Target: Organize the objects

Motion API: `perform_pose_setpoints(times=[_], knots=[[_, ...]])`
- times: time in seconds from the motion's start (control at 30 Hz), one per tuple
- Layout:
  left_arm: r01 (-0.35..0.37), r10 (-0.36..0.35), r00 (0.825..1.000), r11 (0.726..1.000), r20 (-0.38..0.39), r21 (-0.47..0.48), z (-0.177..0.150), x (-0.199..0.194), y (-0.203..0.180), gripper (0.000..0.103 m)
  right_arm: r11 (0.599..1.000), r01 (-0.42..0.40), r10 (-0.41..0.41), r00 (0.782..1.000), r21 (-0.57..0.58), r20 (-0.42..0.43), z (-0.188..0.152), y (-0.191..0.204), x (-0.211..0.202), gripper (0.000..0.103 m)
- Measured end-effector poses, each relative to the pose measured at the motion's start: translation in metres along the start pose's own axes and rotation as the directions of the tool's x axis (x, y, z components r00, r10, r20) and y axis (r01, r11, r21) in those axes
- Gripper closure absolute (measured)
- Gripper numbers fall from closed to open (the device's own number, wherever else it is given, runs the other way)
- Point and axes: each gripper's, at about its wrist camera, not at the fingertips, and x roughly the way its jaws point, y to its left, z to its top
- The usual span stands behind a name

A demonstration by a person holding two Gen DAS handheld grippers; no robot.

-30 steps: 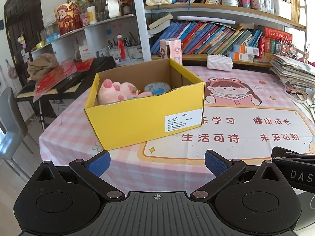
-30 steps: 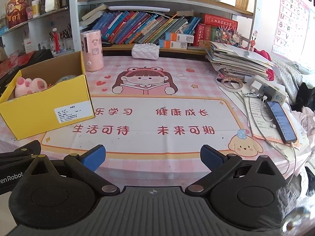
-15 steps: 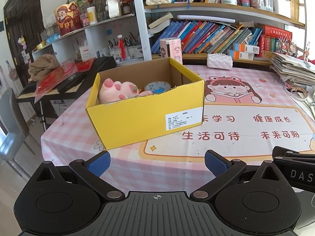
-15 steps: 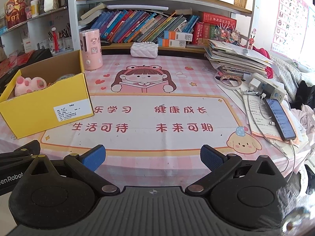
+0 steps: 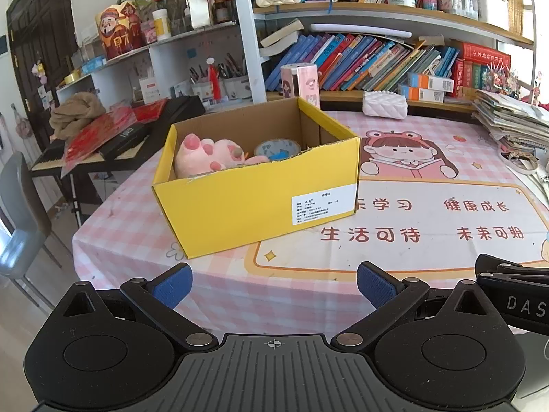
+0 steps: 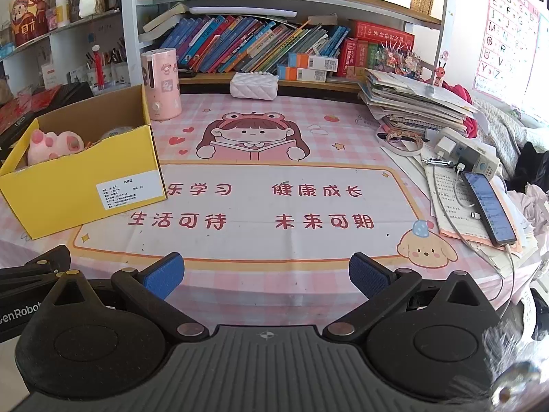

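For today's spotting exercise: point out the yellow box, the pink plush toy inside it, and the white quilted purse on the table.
yellow box [image 5: 240, 206], left wrist view, on its front wall.
pink plush toy [image 5: 206, 152], left wrist view, on its paw.
white quilted purse [image 6: 253, 85], right wrist view, on its quilted side.

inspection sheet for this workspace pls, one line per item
Surface: table under a pink checked cloth with a printed mat.
Job's things: open yellow box at the left holds a pink plush toy and a tape roll.
Clutter: pink canister, white quilted pouch, paper stack, phone.
Grippers: left gripper and right gripper both open, empty, at the near edge.
Cables: white cable runs to the phone; power strip beside it.
Surroundings: bookshelf behind, keyboard at left.
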Motion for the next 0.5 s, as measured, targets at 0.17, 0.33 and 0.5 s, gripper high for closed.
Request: perform_pose_setpoints(times=[0.17, 0.33, 0.5], knots=[[0.001, -0.001, 1.0, 1.0, -0.006, 0.003, 0.0003, 0.0016, -0.0008, 0.0, 1.0, 0.001, -0.001, 1.0, -0.002, -0.005, -0.0005, 0.0008, 0.0011, 0.0], [0.007, -0.007, 1.0, 1.0, -0.013, 0.006, 0.0013, 0.0041, -0.0024, 0.0, 1.0, 0.007, -0.007, 1.0, -0.001, -0.013, -0.0006, 0.0, 0.0028, 0.0], [0.012, -0.012, 1.0, 1.0, -0.018, 0.01, 0.0025, 0.0065, -0.0038, 0.0, 1.0, 0.012, -0.012, 1.0, 0.0, -0.016, 0.0005, -0.0014, 0.0039, 0.0]])
